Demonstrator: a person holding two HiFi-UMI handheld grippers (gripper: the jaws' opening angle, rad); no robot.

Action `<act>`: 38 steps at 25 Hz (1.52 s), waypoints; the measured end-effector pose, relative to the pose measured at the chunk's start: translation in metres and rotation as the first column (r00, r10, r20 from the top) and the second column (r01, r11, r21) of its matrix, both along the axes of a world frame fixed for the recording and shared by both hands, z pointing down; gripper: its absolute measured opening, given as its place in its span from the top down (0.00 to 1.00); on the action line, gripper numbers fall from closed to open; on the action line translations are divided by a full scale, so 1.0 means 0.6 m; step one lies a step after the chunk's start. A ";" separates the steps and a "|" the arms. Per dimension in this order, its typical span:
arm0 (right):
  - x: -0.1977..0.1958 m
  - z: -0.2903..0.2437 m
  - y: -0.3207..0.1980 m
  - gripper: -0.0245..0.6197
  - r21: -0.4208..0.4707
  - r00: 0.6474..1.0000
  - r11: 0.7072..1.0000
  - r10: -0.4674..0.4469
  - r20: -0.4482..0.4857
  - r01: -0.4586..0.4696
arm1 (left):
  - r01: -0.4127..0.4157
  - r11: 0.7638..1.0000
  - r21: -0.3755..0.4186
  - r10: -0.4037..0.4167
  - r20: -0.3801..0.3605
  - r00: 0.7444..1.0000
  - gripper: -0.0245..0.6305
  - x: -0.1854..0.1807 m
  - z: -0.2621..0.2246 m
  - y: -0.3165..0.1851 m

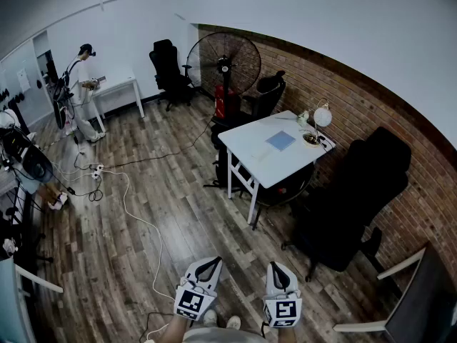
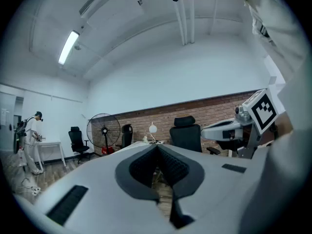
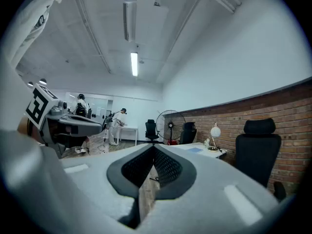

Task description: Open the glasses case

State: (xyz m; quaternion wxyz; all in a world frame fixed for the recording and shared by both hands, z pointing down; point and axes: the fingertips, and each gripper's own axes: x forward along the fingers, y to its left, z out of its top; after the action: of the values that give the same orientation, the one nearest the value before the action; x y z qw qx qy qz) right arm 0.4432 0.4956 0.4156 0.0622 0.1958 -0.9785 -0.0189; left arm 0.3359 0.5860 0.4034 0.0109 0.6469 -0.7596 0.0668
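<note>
Just ahead of the person's body, low in the head view, left gripper point(image 1: 213, 261) and right gripper point(image 1: 275, 266) sit side by side, near each other, both pointing fwd approx. level over the wood floor point(image 1: 143, 191). Left gripper view: fingers point(image 2: 174, 167) closed tip to tip, nothing btwn them. Right gripper view: same, fingers point(image 3: 167, 167) pressed together, empty. Well beyond both sets of tips, a bit to the right of them, stands a white table point(image 1: 250, 159) by the brick wall point(image 1: 371, 113), w/ a flat blue sheet point(image 1: 280, 141) on top and a round-headed lamp point(image 1: 319, 118) at its far edge. Glasses case: can't pick it out; the bits on the table top are too small to tell. Black chair point(image 1: 357, 191) is right of the fingertips, nr the table. Big floor fan point(image 1: 223, 63) stands further off, past the table. Far to the left of the tips, a person point(image 1: 83, 84) stands at another white desk point(image 1: 118, 88).
</note>
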 end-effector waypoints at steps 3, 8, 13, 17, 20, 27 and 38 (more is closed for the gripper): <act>0.022 0.002 -0.024 0.95 0.011 1.000 1.000 0.002 -0.004 -0.002 | 0.013 1.000 0.010 -0.013 0.009 1.000 0.96 0.026 -0.007 -0.019; 0.027 -0.008 -0.041 0.95 0.007 1.000 1.000 -0.012 -0.008 0.012 | 0.027 1.000 -0.002 -0.026 0.046 0.999 0.96 0.034 -0.014 -0.038; 0.011 -0.006 -0.069 0.95 -0.004 0.999 0.999 -0.034 0.000 0.034 | 0.052 0.999 0.003 -0.052 0.065 0.997 0.96 0.024 -0.020 -0.066; -0.013 -0.012 -0.091 0.95 0.000 0.999 0.999 -0.051 0.010 0.051 | 0.071 0.997 0.012 -0.071 0.049 0.996 0.96 0.004 -0.021 -0.086; -0.031 -0.012 -0.108 0.95 0.001 0.999 0.999 -0.050 0.011 0.050 | 0.072 0.997 0.018 -0.073 0.045 0.996 0.96 -0.015 -0.020 -0.101; -0.087 -0.003 -0.156 0.95 -0.010 0.999 0.999 -0.034 -0.011 0.034 | 0.063 0.998 0.014 -0.063 0.017 0.998 0.96 -0.076 -0.009 -0.151; -0.192 0.008 -0.206 0.95 -0.029 0.999 0.999 -0.023 -0.035 0.022 | 0.032 0.999 0.017 -0.032 -0.004 0.999 0.96 -0.180 -0.006 -0.212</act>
State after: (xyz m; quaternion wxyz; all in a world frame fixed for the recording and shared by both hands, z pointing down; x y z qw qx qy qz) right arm 0.3281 0.3718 0.4203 0.0820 0.1833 -0.9796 -0.0088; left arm 0.2282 0.4590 0.3997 0.0078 0.6347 -0.7705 0.0588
